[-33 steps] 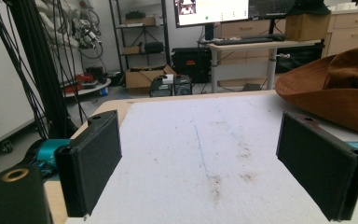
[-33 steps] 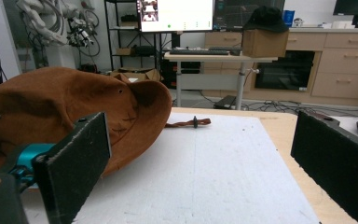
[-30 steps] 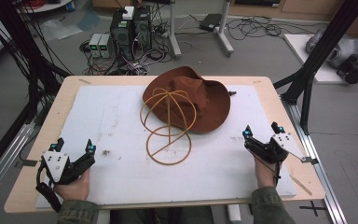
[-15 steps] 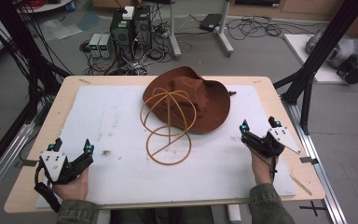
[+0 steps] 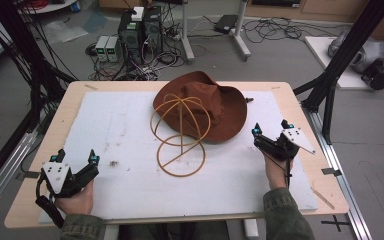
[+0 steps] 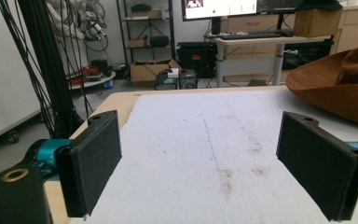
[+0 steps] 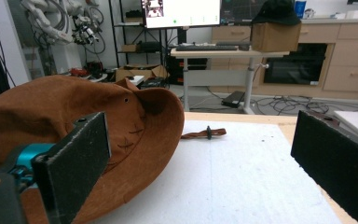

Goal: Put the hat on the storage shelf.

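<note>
A brown brimmed hat [image 5: 215, 102] lies at the back middle of the white mat; its brim [image 6: 340, 93] shows at the right of the left gripper view, and it is large [image 7: 65, 116] in the right gripper view. A tan wire hat stand [image 5: 179, 132] rests on its side against the hat's front. My left gripper [image 5: 74, 156] sits open near the front left corner, jaws wide with nothing between them. My right gripper [image 5: 270, 127] is open just right of the hat's brim, empty. The hat's cord end [image 7: 204, 133] lies on the mat behind the brim.
The white mat [image 5: 120, 125] covers a wooden table [image 5: 65, 102]. Black frame legs [image 5: 330, 80] stand at the right edge, cables and computer boxes [image 5: 135, 30] on the floor behind. A desk with a monitor [image 7: 182, 11] stands farther back.
My right gripper has moved left and slightly forward, closer to the hat's brim. The left gripper has stayed put.
</note>
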Demonstrator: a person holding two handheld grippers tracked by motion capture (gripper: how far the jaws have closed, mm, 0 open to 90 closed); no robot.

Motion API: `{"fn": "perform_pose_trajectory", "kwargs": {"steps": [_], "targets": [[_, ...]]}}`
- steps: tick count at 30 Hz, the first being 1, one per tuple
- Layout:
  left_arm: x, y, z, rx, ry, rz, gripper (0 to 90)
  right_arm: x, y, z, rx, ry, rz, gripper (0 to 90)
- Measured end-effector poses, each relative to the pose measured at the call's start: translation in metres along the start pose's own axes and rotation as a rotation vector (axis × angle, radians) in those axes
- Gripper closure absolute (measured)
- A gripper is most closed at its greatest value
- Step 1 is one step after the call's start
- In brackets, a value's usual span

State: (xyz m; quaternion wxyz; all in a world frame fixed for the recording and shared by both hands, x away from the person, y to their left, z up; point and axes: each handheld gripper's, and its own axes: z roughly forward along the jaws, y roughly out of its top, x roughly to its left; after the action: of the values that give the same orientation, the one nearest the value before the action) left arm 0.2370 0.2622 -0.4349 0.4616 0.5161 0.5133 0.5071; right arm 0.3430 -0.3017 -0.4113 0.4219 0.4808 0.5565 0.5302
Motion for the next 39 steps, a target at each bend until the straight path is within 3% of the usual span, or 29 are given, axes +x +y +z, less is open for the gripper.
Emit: {"fn": "perform_pose_trajectory", "kwargs": {"steps": [8,16,29,30,35,39], "targets": [[0.0,-0.001,0.002,0.006,-0.007,-0.001,14.2,0.006,0.019,0.022,0.014,0.049,0.011,3.8],[0.001,-0.001,0.003,0.017,-0.015,0.0,14.5,0.028,0.036,0.05,0.034,0.12,-0.068,3.8],[0.006,-0.003,0.004,0.024,-0.017,-0.007,14.5,0.045,0.046,0.081,0.067,0.256,-0.122,3.7],[0.006,-0.003,0.004,0.023,-0.019,-0.009,14.6,0.049,0.048,0.087,0.078,0.291,-0.128,3.7],[0.004,-0.002,0.004,0.019,-0.029,-0.005,14.5,0.06,0.049,0.104,0.125,0.351,-0.175,3.7],[0.003,-0.002,0.004,0.021,-0.032,-0.003,14.5,0.067,0.047,0.115,0.149,0.384,-0.177,3.7]]}}
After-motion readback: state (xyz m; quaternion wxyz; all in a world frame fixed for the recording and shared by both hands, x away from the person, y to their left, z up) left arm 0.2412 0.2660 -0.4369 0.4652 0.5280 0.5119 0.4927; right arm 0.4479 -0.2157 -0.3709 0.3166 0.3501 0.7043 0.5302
